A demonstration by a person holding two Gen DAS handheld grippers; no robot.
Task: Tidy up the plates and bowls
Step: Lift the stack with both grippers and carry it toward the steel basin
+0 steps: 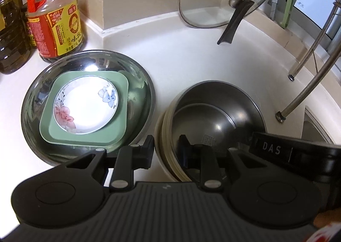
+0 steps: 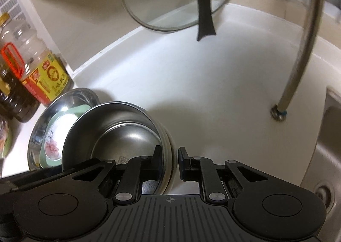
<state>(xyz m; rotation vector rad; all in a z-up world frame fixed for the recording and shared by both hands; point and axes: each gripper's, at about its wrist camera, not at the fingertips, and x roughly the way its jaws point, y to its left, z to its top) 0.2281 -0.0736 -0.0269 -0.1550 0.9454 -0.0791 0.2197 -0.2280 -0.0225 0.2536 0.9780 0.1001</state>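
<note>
Left hand-held gripper [image 1: 166,152] and right hand-held gripper [image 2: 169,164] each straddle bowl stack [image 2: 119,133] rim, jaws parted.

one large steel basin [image 1: 38,93], two green square plates [image 1: 119,131] stacked inside it, one floral dish [image 1: 85,108] on top. one steel bowl [image 1: 217,118] atop nested cream bowls [image 1: 164,135], count unclear. one glass lid [image 1: 213,7]. two oil bottles [image 1: 57,25].

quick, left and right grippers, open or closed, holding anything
Left gripper: open, straddling the bowl stack rim, not clamped.
Right gripper: open, straddling the same stack's rim, not clamped.
</note>
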